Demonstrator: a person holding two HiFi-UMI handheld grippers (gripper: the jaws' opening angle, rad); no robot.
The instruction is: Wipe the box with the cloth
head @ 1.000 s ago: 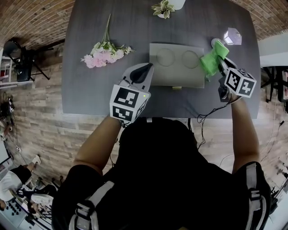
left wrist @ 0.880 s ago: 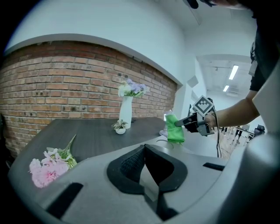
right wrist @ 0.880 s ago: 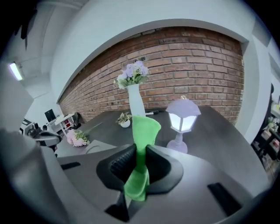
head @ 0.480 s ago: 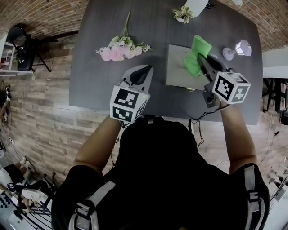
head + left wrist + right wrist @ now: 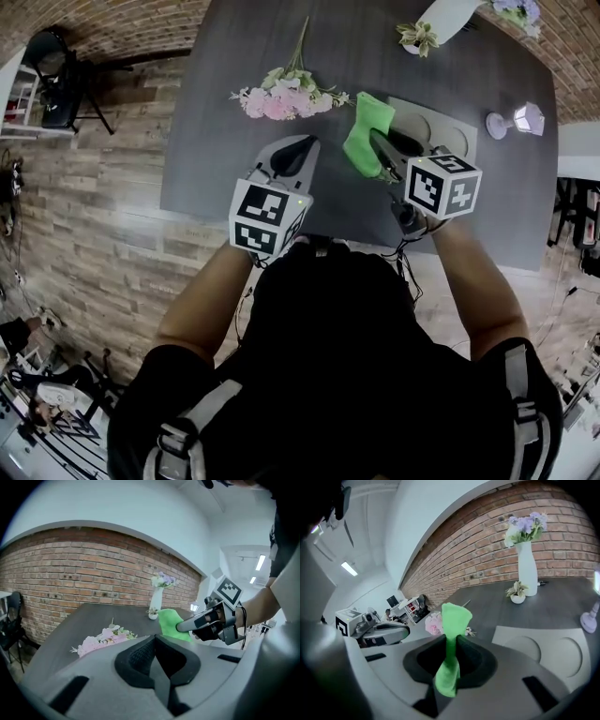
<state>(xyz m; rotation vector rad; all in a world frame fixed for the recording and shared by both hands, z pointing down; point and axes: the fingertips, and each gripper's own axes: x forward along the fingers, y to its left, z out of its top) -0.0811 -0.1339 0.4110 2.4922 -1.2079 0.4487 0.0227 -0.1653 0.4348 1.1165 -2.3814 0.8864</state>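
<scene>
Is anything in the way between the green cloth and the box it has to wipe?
No, nothing visible. The right gripper pinches the green cloth right by the box's left end. The pink flowers lie off to the left, and the little lamp stands past its other end.

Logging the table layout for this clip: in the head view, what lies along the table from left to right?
pink flowers → green cloth → box → small lamp

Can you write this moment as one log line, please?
right tongs: shut on green cloth | cloth: at left edge of box, contact unclear | left tongs: shut, empty, away from box
</scene>
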